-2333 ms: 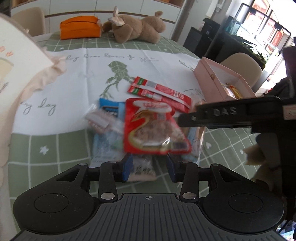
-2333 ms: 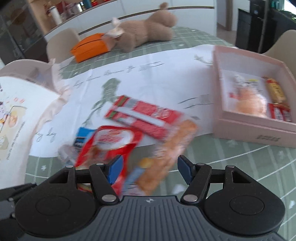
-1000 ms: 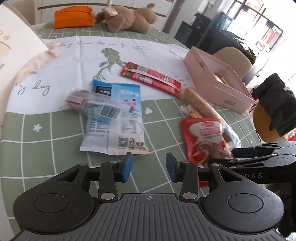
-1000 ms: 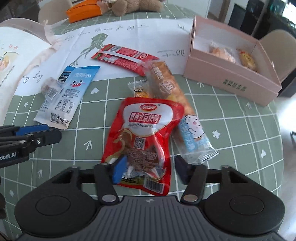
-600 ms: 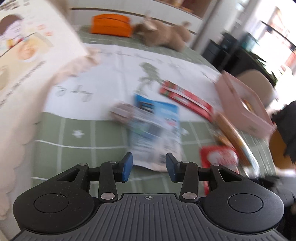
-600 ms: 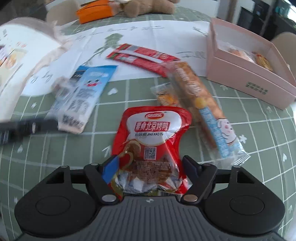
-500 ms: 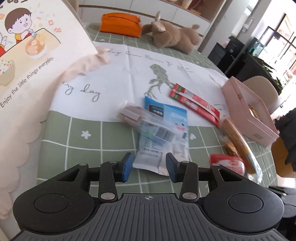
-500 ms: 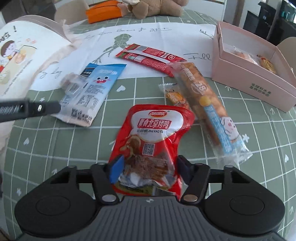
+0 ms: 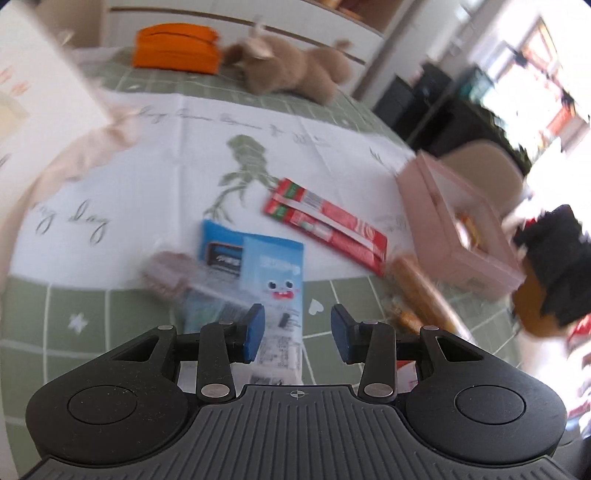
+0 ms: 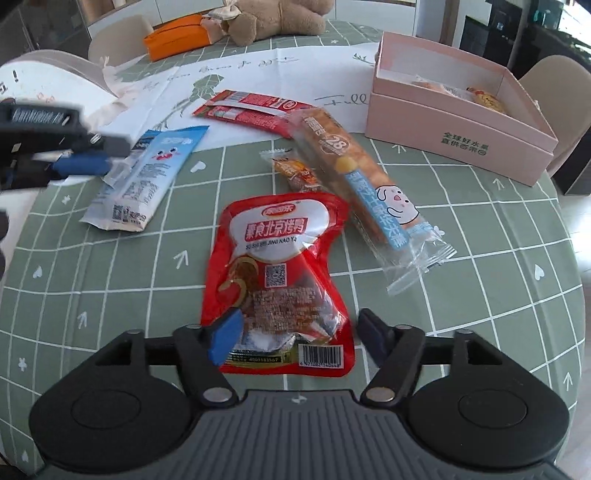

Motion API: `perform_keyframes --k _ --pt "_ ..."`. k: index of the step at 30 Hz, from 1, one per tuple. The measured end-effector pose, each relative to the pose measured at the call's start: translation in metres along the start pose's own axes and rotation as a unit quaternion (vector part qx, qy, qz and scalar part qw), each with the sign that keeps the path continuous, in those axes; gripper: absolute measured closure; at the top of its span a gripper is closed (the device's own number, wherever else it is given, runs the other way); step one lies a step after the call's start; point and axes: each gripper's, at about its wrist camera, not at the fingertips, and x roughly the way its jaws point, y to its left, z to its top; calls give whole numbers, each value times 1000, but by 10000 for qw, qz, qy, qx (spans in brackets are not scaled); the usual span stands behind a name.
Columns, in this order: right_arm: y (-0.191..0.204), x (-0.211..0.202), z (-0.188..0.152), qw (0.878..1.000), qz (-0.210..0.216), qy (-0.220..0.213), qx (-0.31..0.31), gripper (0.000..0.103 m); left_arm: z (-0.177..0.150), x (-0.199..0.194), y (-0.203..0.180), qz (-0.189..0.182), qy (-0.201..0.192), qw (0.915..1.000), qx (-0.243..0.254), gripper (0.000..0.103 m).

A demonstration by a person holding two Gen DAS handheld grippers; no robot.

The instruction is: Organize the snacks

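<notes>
A red snack pouch [image 10: 280, 273] lies flat on the green checked tablecloth [image 10: 480, 295]. Its lower end sits between the jaws of my right gripper [image 10: 299, 334]; they are opening and the pads do not press it. Farther back lie a long orange-and-blue pack [image 10: 354, 173], a small orange snack [image 10: 295, 171] and red stick packs [image 10: 255, 109]. My left gripper [image 9: 297, 330] hangs open over a light blue packet [image 9: 258, 280], gripping nothing. It also shows at the left of the right wrist view, left gripper [image 10: 99, 153]. A clear-wrapped brown snack [image 9: 173, 273] touches that packet.
An open pink box [image 10: 458, 122] with a few snacks inside stands at the back right. A plush toy [image 10: 273, 18] and an orange pouch [image 10: 177, 37] lie at the far edge. A white illustrated bag [image 10: 44, 85] rises at the left. A white cloth [image 9: 184, 158] covers the table's middle.
The right gripper's jaws have spread wider around the red pouch's lower end. The left gripper has swung in over the light blue packet, and its view is blurred.
</notes>
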Motion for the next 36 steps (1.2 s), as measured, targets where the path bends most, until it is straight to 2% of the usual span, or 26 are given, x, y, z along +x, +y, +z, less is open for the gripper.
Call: perform_keyframes --k 3,8,10,13,15,17,21,25,28,34,36 --pt "-3 1 -1 10000 -1 -11 53 17 -2 13 -6 468 90 9981 401 59" --pt "0 3 6 10000 78 17 -30 17 -4 6 12 892 -53 9953 375 62" --pt "6 7 13 9998 73 -1 -161 17 -5 2 21 952 -39 9951 254 62" --pt "17 19 27 9996 25 -32 -291 16 -8 -4 31 920 -8 9957 70 62" --pt "24 28 37 9995 -63 -76 -284 12 -12 -8 34 876 6 9962 19 62" --pt "29 32 44 9996 -65 -92 -262 12 -15 -11 36 849 -7 9964 -25 62" --pt "40 26 44 9982 83 -17 -593 31 -20 -24 46 709 -188 9967 -339 62" --pt "32 17 33 9978 126 95 -651 37 -17 -37 71 767 -428 9911 -1001 62" --pt "19 10 23 9987 37 115 -492 37 -12 -33 86 680 -359 9864 -1452 62" --pt "-1 1 6 9997 -83 -17 -249 36 5 -10 89 561 -279 9792 -1932 62" --pt "0 0 1 9996 -82 -65 -257 29 13 1 88 623 -193 9785 -1957 62"
